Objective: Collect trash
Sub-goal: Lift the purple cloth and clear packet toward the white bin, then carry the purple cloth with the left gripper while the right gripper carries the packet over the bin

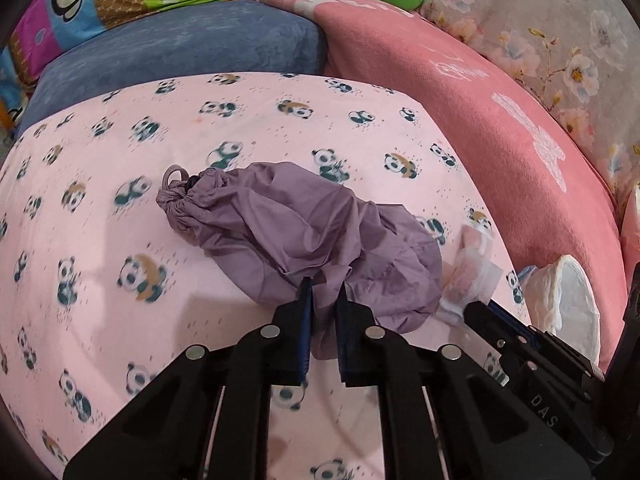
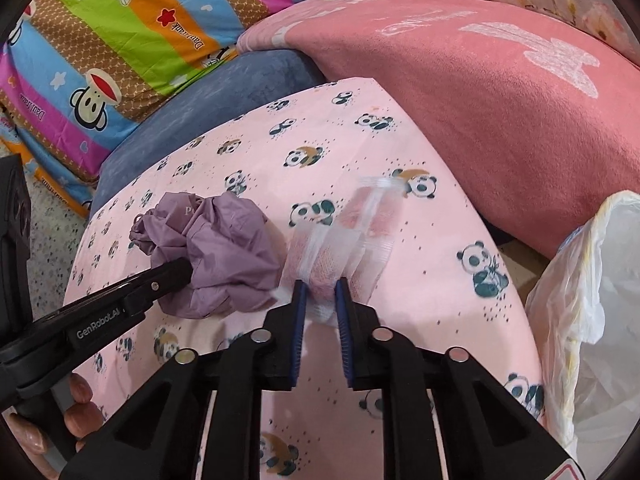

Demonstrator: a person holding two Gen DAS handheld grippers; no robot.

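left gripper (image 1: 323,286): fingers clenched on edge of purple pouch (image 1: 304,236), pouch lying on panda sheet (image 1: 100,240). right gripper (image 2: 322,286): fingers narrowed around near end of clear wrapper (image 2: 340,248), apparently pinching it; wrapper on sheet, just beside pouch. white bag (image 2: 592,320) at right edge of bed, mouth open toward grippers, contents not visible. pink blanket (image 2: 500,120) and blue cushion (image 2: 208,108) behind. progress, judged: both items gripped, neither in bag yet; lift and drop into bag remain.
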